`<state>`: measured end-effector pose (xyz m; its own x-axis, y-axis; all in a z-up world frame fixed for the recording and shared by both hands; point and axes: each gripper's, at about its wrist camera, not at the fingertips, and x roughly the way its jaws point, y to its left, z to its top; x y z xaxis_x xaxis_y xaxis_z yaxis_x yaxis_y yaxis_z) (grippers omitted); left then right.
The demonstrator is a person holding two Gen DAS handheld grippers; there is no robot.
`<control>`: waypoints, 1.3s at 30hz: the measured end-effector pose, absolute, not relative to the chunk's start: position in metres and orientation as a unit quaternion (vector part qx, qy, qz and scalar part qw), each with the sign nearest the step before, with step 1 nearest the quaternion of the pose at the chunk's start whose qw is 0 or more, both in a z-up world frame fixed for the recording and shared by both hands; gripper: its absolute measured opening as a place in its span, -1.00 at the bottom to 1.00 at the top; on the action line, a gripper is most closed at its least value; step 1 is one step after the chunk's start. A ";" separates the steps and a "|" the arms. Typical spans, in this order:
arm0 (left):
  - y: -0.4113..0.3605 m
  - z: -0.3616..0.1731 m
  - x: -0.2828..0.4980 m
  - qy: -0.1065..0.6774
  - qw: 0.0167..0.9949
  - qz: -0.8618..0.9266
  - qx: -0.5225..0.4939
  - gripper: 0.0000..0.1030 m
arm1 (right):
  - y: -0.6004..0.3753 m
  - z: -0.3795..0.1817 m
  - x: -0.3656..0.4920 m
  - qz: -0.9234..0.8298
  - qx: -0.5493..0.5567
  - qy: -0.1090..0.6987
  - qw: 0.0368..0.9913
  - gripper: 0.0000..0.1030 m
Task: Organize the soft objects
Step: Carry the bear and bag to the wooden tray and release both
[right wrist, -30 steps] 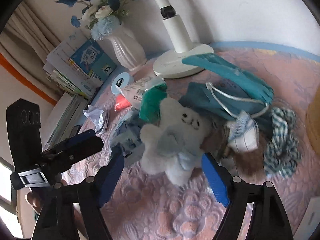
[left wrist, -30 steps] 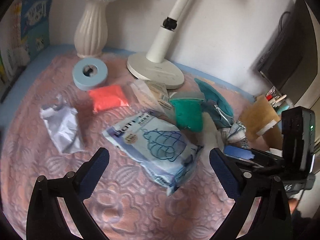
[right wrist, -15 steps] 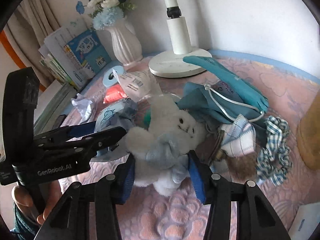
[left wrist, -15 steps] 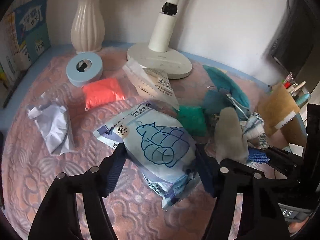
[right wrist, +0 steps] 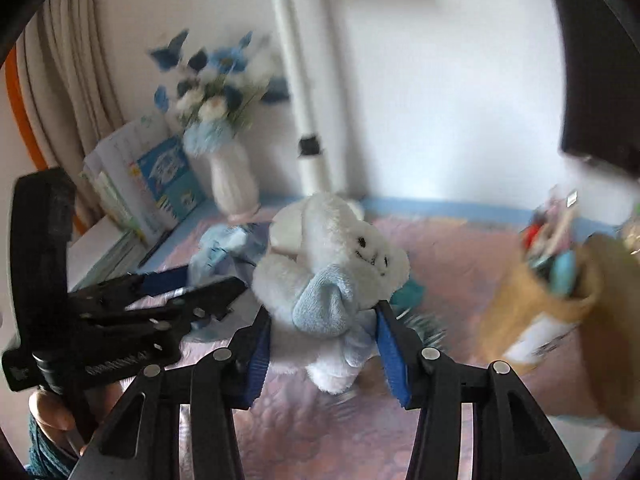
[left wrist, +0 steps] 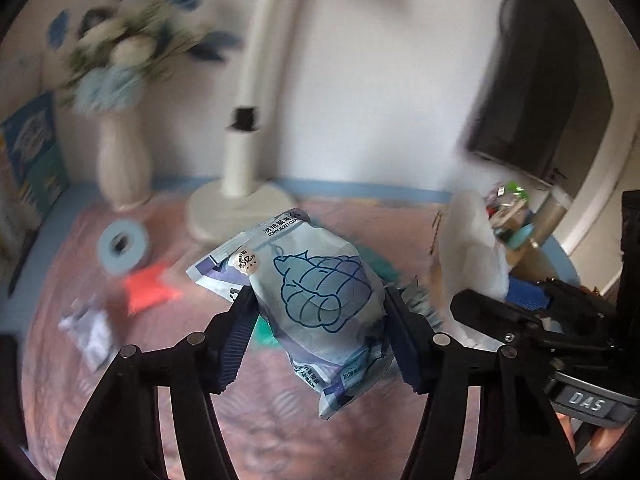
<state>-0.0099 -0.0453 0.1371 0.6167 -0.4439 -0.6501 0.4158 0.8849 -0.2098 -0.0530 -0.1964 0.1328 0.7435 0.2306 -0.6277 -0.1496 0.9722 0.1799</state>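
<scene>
The soft pack (left wrist: 320, 304), pale blue with a shell drawing on it, is held up in the middle of the left wrist picture. It is squeezed between the two fingers of the left claw (left wrist: 318, 320), and it is lifted off the pink desk (left wrist: 248, 424). In the right wrist picture the white plush toy (right wrist: 332, 280) is pinched in the middle of the frame by the right claw (right wrist: 322, 344), and it is up in the air too.

So two soft things are picked up, but no place to put them is seen yet. The job looks only just begun. More small things are left on the desk at the left of the left wrist picture: an orange packet (left wrist: 150, 288), a crumpled white bag (left wrist: 90, 328) and a blue tape roll (left wrist: 124, 246). A green thing (left wrist: 264, 332) is partly hidden behind the pack. The pictures are blurry, so the other cloth things cannot be made out well. A vase (left wrist: 124, 172) and a lamp base (left wrist: 240, 212) are seen at the back.
</scene>
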 end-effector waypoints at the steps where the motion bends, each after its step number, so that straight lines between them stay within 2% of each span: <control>1: -0.056 0.140 -0.008 0.365 0.898 -0.246 -0.015 0.16 | -0.204 0.139 -0.054 0.092 0.057 0.337 0.935 -0.08; 5: -0.091 0.151 -0.003 0.357 0.894 -0.270 -0.006 0.16 | -0.239 0.161 -0.061 0.045 0.056 0.305 0.950 -0.08; 15: -0.171 0.193 0.000 0.305 0.887 -0.347 0.005 0.16 | -0.373 0.206 -0.105 -0.069 0.144 0.236 0.958 -0.07; 23: -0.267 0.198 -0.045 0.285 0.844 -0.452 0.037 0.16 | -0.471 0.173 -0.128 -0.183 0.197 0.273 0.924 -0.06; 28: -0.338 0.169 -0.054 0.311 0.821 -0.472 0.082 0.16 | -0.505 0.140 -0.122 -0.259 0.211 0.337 0.880 -0.06; 35: -0.372 0.135 -0.039 0.357 0.802 -0.473 0.080 0.18 | -0.536 0.113 -0.123 -0.266 0.233 0.369 0.859 -0.03; 37: -0.380 0.129 -0.039 0.356 0.801 -0.472 0.093 0.33 | -0.538 0.114 -0.122 -0.260 0.235 0.368 0.861 0.30; 38: -0.382 0.127 -0.041 0.352 0.805 -0.467 0.099 0.40 | -0.535 0.114 -0.121 -0.260 0.235 0.367 0.862 0.38; 39: -0.383 0.126 -0.042 0.346 0.812 -0.456 0.110 0.60 | -0.533 0.114 -0.121 -0.263 0.229 0.367 0.863 0.40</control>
